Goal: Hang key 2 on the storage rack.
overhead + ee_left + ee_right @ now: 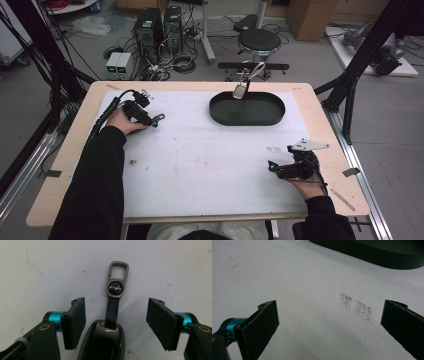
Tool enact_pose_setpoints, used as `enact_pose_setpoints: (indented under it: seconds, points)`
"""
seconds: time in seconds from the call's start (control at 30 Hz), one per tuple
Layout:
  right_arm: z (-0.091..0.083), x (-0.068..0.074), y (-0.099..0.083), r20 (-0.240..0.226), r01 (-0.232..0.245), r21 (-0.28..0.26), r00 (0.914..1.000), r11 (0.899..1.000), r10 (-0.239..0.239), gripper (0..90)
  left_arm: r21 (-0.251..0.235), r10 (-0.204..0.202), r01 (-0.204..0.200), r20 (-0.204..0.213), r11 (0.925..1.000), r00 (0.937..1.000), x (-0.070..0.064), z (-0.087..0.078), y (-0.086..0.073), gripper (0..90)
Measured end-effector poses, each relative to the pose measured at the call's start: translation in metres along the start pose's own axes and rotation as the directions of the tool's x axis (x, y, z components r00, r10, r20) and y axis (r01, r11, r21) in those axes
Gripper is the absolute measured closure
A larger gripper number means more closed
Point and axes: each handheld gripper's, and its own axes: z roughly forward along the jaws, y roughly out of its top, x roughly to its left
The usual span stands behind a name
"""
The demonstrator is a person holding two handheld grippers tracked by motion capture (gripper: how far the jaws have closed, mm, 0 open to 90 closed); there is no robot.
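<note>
A dark glossy key fob (pixel 103 341) lies on the white mat, its black strap leading to a metal clasp (pixel 117 280) with a round logo. My left gripper (pixel 116 307) is open, one jaw on each side of the fob, touching neither side. In the high view the left gripper (pixel 154 120) is at the mat's far left. My right gripper (pixel 274 167) rests open at the near right, with bare mat between its jaws (pixel 330 305). A black oval tray (pixel 272 116) stands at the far middle, with a silvery object and strap (pixel 241 90) at its far rim.
The white mat (pixel 200 165) covers most of the wooden table (pixel 70 165). A grey smudge (pixel 355 306) marks the mat ahead of the right gripper, and the tray's wall (pixel 374 255) lies beyond it. Stool, computers and cables stand on the floor behind the table.
</note>
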Motion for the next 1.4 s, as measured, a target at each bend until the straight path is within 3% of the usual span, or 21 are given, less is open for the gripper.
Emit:
enact_pose_setpoints:
  seconds: [0.1, 0.17, 0.3, 0.4, 0.57, 0.7, 0.9, 1.03, 1.2, 1.3, 1.4]
  points:
    - [0.000, 0.000, -0.001, -0.001, 0.002, 0.002, 1.0000, 1.000, -0.002, 0.8, 0.018, -0.013, 0.013, -0.002, 0.9998, 0.9999, 0.001, 0.001, -0.001, 44.5]
    - [0.001, 0.000, -0.001, -0.003, 0.004, 0.008, 1.0000, 1.000, -0.004, 0.8, 0.040, -0.024, 0.025, -0.044, 0.9989, 0.9988, 0.000, 0.003, -0.001, 55.2]
    - [-0.001, 0.001, -0.001, -0.004, 0.002, 0.004, 1.0000, 1.000, -0.002, 0.8, 0.046, -0.020, 0.021, -0.030, 0.9987, 0.9994, -0.003, 0.003, 0.001, 71.1]
    - [-0.001, 0.001, -0.001, -0.004, 0.006, 0.004, 1.0000, 1.000, -0.006, 0.8, 0.015, -0.030, 0.030, -0.034, 0.9994, 0.9990, -0.007, 0.003, -0.001, 81.2]
    - [0.001, 0.001, -0.001, -0.007, 0.012, 0.017, 0.9999, 1.000, -0.012, 0.8, -0.035, -0.058, 0.057, -0.036, 0.9978, 0.9977, -0.007, 0.002, -0.007, 83.6]
    - [0.002, 0.003, 0.000, -0.011, 0.016, 0.018, 0.9998, 1.000, -0.016, 0.8, -0.018, -0.036, 0.035, -0.044, 0.9992, 0.9984, -0.009, -0.001, -0.006, 84.4]
    - [0.000, 0.003, -0.002, -0.011, 0.014, 0.014, 0.9998, 1.000, -0.014, 0.8, -0.019, -0.025, 0.024, -0.019, 0.9995, 0.9995, -0.011, -0.009, -0.005, 84.6]
    - [-0.001, 0.001, -0.003, -0.022, 0.000, 0.008, 0.9998, 1.000, 0.000, 0.8, -0.046, -0.004, 0.003, -0.022, 0.9989, 0.9998, -0.014, -0.021, -0.001, 84.6]
    - [-0.002, 0.001, -0.002, -0.011, 0.005, -0.005, 0.9999, 1.000, -0.005, 0.8, -0.097, -0.020, 0.020, 0.010, 0.9951, 0.9998, -0.014, -0.039, -0.001, 84.7]
    - [-0.004, 0.000, 0.000, 0.003, -0.009, -0.037, 1.0000, 0.999, 0.009, 0.8, -0.114, -0.026, 0.026, 0.007, 0.9932, 0.9996, -0.013, -0.048, -0.002, 84.7]
    - [-0.003, -0.002, -0.001, 0.001, -0.020, -0.034, 0.9998, 0.999, 0.020, 0.8, -0.146, -0.030, 0.031, 0.005, 0.9888, 0.9995, -0.013, -0.059, -0.002, 84.7]
